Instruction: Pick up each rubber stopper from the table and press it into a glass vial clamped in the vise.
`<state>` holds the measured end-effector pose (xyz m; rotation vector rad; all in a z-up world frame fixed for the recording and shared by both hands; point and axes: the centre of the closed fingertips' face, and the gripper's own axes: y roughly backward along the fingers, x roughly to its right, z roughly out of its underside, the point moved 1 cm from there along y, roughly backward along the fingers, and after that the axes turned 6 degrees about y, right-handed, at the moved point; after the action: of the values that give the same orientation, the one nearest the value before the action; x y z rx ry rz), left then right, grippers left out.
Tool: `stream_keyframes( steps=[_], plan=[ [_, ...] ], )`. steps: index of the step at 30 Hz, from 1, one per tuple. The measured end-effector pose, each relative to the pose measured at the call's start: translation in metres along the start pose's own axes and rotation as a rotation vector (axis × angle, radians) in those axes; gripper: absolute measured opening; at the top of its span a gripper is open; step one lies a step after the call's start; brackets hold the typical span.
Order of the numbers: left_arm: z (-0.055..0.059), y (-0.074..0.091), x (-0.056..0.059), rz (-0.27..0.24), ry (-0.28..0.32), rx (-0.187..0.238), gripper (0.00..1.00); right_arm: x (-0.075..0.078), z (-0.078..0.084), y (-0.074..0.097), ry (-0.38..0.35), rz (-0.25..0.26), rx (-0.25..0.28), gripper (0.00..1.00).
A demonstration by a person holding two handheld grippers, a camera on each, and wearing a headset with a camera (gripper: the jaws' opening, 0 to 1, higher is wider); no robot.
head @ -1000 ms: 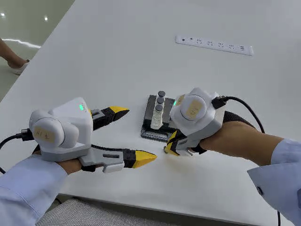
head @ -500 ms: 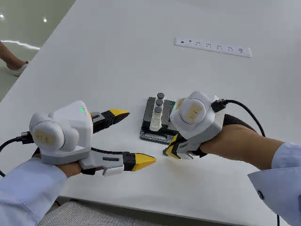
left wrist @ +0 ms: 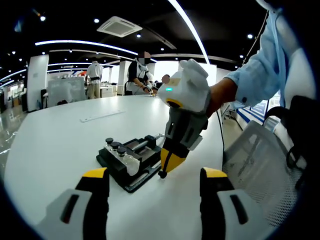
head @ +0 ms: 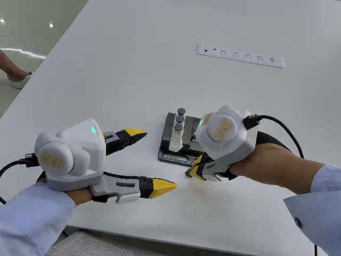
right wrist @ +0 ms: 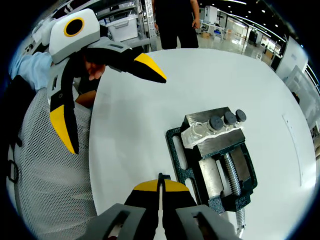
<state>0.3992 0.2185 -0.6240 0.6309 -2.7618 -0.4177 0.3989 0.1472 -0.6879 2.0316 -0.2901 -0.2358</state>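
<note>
Holding my left gripper (head: 158, 160) wide open with nothing between its jaws, I am aiming it across the table (head: 133, 64) toward the vise (head: 169, 156), apart from it. My right gripper (head: 189, 173) is pointing down just beside the vise's near end, jaws pressed together. Nothing is showing between them, and whether the tips are touching the table I cannot tell. Three vials (head: 176, 140) are standing clamped with dark stoppers (head: 181, 111) in — the glass (right wrist: 196, 131) beside them is too blurred to read.
</note>
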Motion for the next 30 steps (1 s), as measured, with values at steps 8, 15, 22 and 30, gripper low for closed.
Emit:
stream_keyframes(
  steps=[8,15,22,30],
  plan=[
    [0.000,-0.002,0.003,0.008,0.000,-0.001,0.70,-0.026,0.022,-0.004,0.003,-0.156,-0.108,0.00],
    [0.002,-0.002,0.002,0.006,0.001,-0.005,0.70,-0.024,0.024,0.000,0.193,-0.171,-0.154,0.00],
    [0.001,-0.001,0.001,0.000,0.004,-0.001,0.70,-0.020,0.021,0.002,0.294,-0.177,-0.173,0.00],
    [0.000,-0.001,0.001,-0.001,0.005,0.003,0.70,-0.019,0.023,0.000,0.266,-0.141,-0.156,0.00]
  ],
)
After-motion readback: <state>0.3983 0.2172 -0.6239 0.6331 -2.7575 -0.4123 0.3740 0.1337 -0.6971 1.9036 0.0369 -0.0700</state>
